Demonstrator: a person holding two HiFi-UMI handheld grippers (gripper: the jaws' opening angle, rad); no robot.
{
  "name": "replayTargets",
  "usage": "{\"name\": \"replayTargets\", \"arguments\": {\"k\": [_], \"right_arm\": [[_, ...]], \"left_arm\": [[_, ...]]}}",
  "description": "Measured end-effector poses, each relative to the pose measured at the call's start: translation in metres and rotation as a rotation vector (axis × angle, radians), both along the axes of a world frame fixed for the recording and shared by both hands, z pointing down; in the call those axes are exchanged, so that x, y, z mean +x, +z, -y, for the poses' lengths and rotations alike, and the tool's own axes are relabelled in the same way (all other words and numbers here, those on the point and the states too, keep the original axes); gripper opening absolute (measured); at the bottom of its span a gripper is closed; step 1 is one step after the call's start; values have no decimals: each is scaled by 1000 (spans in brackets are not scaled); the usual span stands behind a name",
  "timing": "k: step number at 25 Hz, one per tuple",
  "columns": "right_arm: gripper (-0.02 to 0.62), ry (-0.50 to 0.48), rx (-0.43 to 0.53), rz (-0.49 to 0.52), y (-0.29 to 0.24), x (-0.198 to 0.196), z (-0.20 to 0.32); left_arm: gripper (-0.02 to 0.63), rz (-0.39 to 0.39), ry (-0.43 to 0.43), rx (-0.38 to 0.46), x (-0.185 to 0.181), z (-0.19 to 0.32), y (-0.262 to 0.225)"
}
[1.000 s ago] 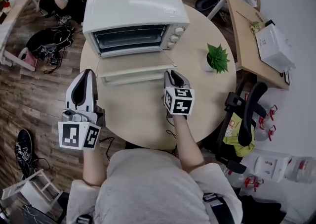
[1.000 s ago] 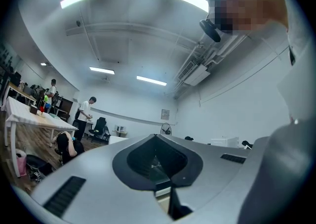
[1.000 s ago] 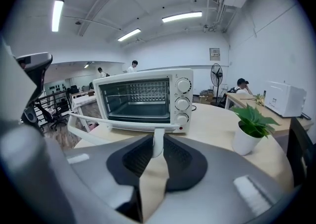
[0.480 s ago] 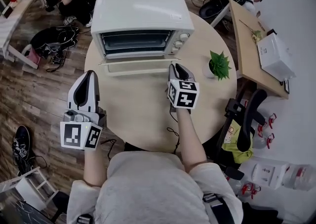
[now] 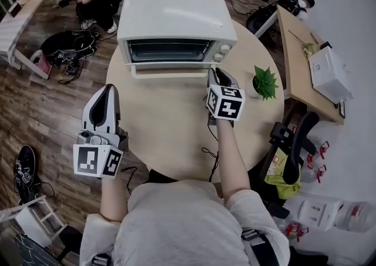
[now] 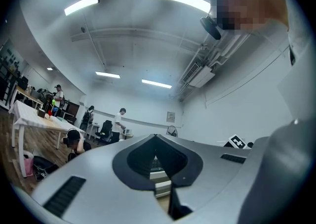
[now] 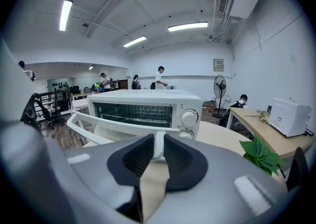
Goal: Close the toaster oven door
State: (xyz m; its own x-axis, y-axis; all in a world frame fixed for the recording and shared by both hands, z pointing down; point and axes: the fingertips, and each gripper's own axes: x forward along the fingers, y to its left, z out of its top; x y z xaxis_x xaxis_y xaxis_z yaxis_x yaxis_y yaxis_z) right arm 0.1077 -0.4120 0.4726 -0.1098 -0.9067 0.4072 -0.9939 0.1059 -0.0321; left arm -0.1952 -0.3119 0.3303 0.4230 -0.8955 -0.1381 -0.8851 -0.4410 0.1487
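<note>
The white toaster oven [image 5: 176, 18] stands at the far side of the round table [image 5: 170, 130]. Its door [image 5: 170, 66] is tilted partway up, with the white bar handle [image 5: 164, 74] along its front edge. My right gripper [image 5: 216, 74] is at the right end of that handle. In the right gripper view the handle's end [image 7: 156, 145] sits between the black pads [image 7: 138, 155], and the jaws are closing on it. My left gripper [image 5: 106, 93] hangs off the table's left edge, tips together and empty; through its jaws [image 6: 155, 157] I glimpse the oven.
A small potted plant [image 5: 264, 81] stands on the table just right of my right gripper. A cable [image 5: 207, 153] trails over the table's near edge. A wooden desk [image 5: 296, 53] and an office chair [image 5: 294, 141] stand to the right. A person crouches at the far left.
The oven door has swung up from lying flat to a steep tilt. My right gripper has moved forward and up with the handle. The left gripper has stayed in place.
</note>
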Motion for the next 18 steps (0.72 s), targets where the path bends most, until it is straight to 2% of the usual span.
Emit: {"name": "replayTargets", "arguments": {"k": [18], "right_arm": [[58,2,12,-28,-19,0,38]], "left_arm": [[8,-5,-45,5,-31,0,-2]]}}
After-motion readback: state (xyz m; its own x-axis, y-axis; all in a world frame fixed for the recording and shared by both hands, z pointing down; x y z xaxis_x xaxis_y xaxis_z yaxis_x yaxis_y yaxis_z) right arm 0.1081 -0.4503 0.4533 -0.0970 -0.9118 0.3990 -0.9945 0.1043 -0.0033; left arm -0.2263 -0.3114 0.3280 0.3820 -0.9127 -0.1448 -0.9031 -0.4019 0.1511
